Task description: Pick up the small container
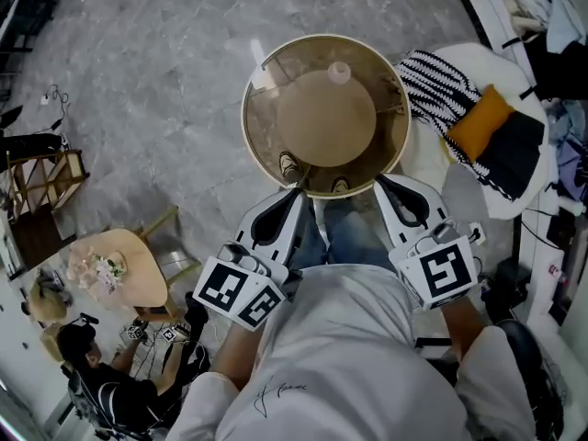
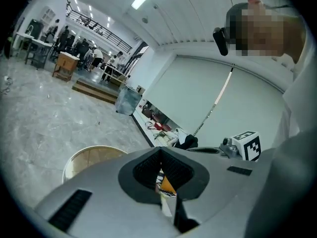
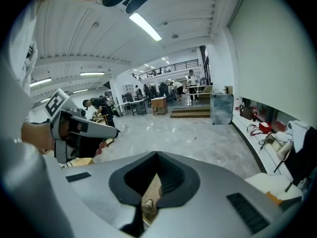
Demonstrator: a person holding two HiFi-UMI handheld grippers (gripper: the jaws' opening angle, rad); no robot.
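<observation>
A small pale round container point(image 1: 339, 72) is seen on the round glass worktop point(image 1: 250, 127), a little past its middle, with nothing else on the glass beside it. The left hand-held gripper point(image 1: 296, 194) and the right hand-held gripper point(image 1: 378, 183) are held side by side with their tips by the near rim, well apart from the container. Both are clenched tight, jaws together, and nothing is gripped in them. A pair of shoes point(image 1: 290, 165) can be seen through the glass. A black-and-white striped cloth point(image 1: 434, 81) and an orange cushion point(image 1: 478, 122) are lying just right of the worktop.
</observation>
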